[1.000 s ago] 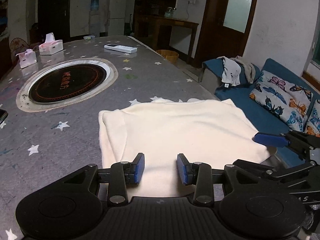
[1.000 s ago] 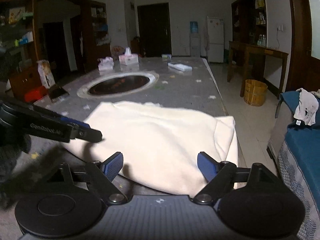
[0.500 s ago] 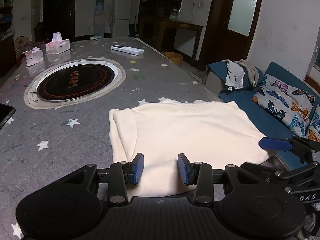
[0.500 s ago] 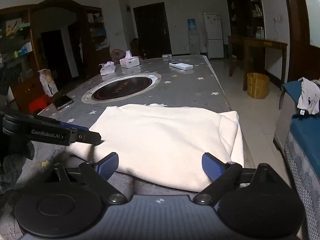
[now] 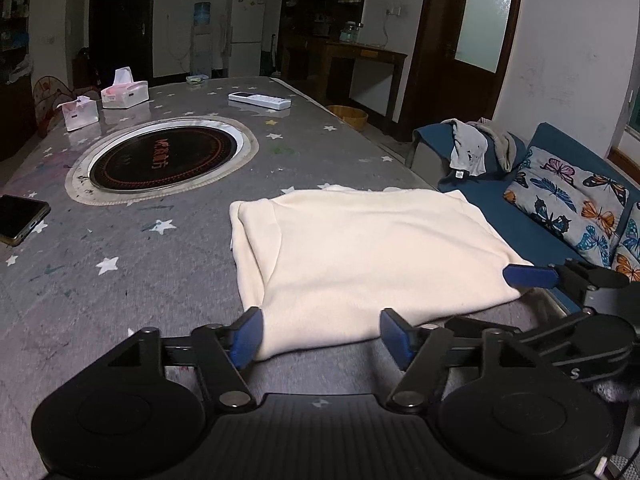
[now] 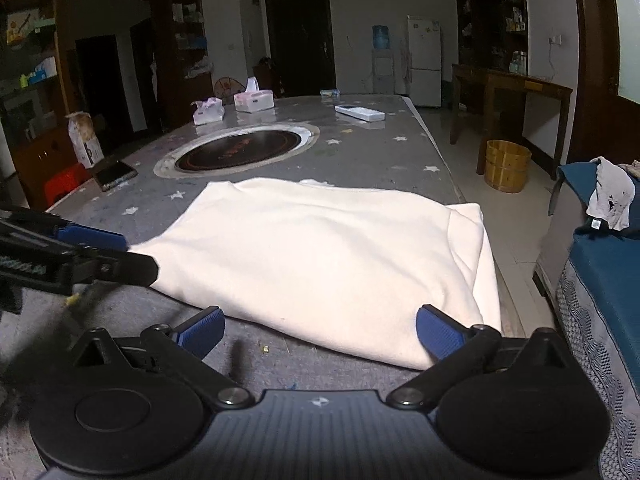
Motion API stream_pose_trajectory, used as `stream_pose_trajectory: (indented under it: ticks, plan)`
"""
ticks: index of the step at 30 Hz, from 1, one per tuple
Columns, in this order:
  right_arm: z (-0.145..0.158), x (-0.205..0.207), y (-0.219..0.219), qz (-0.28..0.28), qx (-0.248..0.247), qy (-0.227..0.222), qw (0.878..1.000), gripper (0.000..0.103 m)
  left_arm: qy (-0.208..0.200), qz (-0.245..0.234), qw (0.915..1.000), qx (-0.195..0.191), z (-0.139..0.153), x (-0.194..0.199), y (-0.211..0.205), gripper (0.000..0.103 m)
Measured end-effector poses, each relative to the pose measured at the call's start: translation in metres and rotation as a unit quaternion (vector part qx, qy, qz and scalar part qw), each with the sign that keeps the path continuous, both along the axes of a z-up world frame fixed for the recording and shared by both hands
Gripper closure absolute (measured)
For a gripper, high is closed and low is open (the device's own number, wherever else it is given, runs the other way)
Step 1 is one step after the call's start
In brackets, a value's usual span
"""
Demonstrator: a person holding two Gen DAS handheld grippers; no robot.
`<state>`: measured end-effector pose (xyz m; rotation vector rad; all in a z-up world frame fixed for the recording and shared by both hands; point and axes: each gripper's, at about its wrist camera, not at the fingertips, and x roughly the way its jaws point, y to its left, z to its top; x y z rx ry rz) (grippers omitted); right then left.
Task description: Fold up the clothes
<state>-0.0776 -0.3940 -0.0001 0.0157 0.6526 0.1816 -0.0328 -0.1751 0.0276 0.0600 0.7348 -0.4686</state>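
A cream garment [image 5: 360, 256] lies folded into a flat rectangle on the grey star-patterned table [image 5: 160, 272]; it also shows in the right wrist view [image 6: 332, 252]. My left gripper [image 5: 320, 334] is open and empty, its blue pads at the garment's near edge. My right gripper [image 6: 320, 330] is open and empty, just short of the garment's near edge. The right gripper's blue fingertip [image 5: 528, 276] reaches the cloth's right corner in the left view. The left gripper shows at the left in the right wrist view [image 6: 92, 240].
A round inset hotplate [image 5: 160, 158] sits mid-table. A phone [image 5: 20, 220] lies at the left edge. Two tissue boxes [image 5: 124, 94] and a remote [image 5: 259, 101] stand at the far end. A blue sofa [image 5: 560, 208] with cushions and clothes is right of the table.
Both grippers have drawn back from the garment toward the near table edge. The left jaws have opened wide; the right jaws opened slightly wider. The garment lies still.
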Motion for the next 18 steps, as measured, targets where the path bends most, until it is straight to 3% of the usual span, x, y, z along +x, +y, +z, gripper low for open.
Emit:
stream_pose_trajectory:
  ticks: [11,18]
  plan:
    - [-0.006,0.003,0.016,0.0,-0.061,0.012,0.998,0.0,-0.003,-0.003,1.0,0.003,-0.004,-0.017,0.001,0.01]
    - [-0.006,0.002,0.015,-0.002,-0.062,0.014,0.998,0.0,-0.003,0.001,1.0,0.0,-0.003,-0.024,0.001,0.003]
